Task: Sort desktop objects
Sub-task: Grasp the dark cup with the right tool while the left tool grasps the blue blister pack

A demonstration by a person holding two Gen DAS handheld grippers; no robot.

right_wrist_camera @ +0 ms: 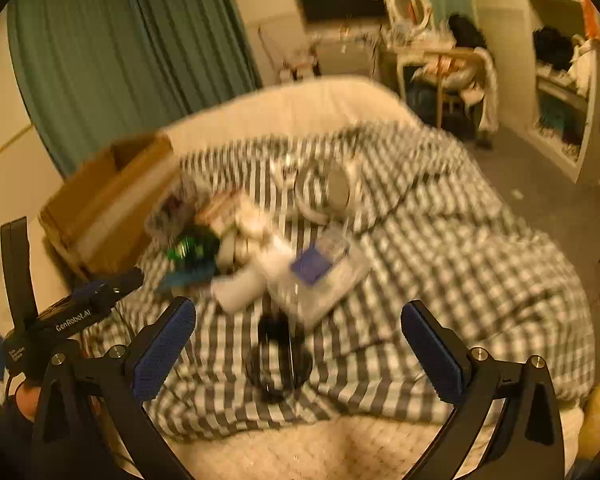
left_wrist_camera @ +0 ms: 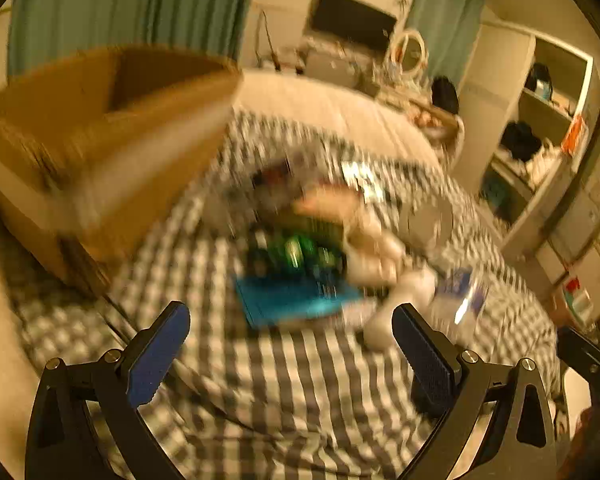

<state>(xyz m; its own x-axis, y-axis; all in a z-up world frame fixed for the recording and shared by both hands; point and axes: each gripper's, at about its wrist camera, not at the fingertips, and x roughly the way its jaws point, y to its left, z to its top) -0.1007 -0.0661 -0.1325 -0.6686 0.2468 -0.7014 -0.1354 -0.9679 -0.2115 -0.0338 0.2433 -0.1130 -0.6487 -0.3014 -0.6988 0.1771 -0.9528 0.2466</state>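
On the grey-checked bedspread [right_wrist_camera: 440, 248] we see a heaped clutter beside the brown cardboard box [right_wrist_camera: 108, 200]; both tools, left [left_wrist_camera: 290, 350] and right [right_wrist_camera: 298, 350], gape empty. The clear plastic packet [right_wrist_camera: 320, 276] looks light and slippery; we would pinch its edge.

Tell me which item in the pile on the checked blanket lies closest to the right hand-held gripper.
The black round-based object, lying apart from the pile, just ahead of the open right hand-held gripper; the white bottle and the rest lie beyond it.

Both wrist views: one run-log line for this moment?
left gripper open, empty | right gripper open, empty | item pile on checkered blanket | cardboard box beside | frames blurred
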